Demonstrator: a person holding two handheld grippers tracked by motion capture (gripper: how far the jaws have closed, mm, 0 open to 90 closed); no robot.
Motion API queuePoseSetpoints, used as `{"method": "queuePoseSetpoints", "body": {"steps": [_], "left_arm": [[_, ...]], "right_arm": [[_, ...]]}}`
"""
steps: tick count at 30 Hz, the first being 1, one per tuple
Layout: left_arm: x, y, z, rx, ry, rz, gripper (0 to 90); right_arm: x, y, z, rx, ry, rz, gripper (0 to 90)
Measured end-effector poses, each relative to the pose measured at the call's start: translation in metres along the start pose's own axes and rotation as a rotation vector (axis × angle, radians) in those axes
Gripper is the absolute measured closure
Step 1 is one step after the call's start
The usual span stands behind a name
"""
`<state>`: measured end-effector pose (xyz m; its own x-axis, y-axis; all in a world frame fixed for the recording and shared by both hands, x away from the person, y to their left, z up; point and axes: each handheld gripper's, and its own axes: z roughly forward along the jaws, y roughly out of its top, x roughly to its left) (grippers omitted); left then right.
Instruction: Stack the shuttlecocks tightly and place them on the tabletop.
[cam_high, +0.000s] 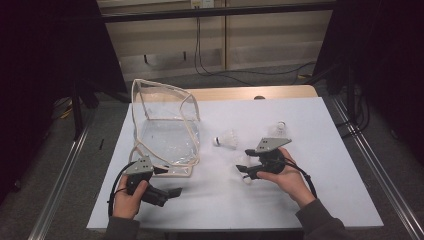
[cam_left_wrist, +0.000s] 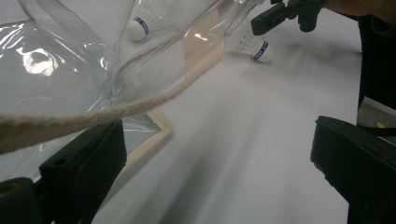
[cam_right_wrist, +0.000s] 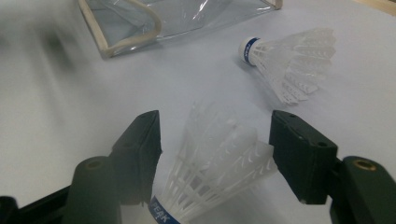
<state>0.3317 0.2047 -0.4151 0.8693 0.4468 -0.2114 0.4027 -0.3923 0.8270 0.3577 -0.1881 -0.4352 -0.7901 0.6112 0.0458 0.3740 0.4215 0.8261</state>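
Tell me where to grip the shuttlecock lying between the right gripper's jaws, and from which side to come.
Grip the shuttlecock low on its feather skirt, just above the blue-banded cork, where the feathers bunch together and look stiffest. It lies on its side on the white table, so I'd bring the right gripper in from above, one jaw on each flank. The flared end would probably crush.
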Motion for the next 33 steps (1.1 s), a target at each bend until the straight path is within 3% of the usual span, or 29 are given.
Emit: {"method": "queuePoseSetpoints", "body": {"steps": [8,17,23,25,30,33], "left_arm": [[0.000,0.000,0.000,-0.001,0.002,0.002,3.7],[0.000,0.000,-0.001,-0.004,0.009,0.006,3.7],[-0.001,0.001,-0.001,0.003,0.008,0.005,3.7],[-0.001,0.000,0.000,0.001,0.008,0.007,3.7],[-0.001,0.001,0.000,-0.003,0.009,0.003,3.7],[-0.002,0.001,0.000,-0.002,0.005,0.004,3.7]], "right_arm": [[-0.001,-0.003,-0.005,0.007,-0.011,-0.026,56.4],[-0.001,-0.004,-0.015,0.005,0.033,-0.029,82.0],[-0.003,-0.005,-0.022,0.004,0.051,0.008,86.9],[-0.004,-0.004,-0.026,-0.009,0.034,0.011,87.1],[-0.012,-0.003,-0.038,-0.069,-0.061,0.024,87.2],[-0.018,-0.003,-0.039,-0.075,-0.129,0.021,87.0]]}}
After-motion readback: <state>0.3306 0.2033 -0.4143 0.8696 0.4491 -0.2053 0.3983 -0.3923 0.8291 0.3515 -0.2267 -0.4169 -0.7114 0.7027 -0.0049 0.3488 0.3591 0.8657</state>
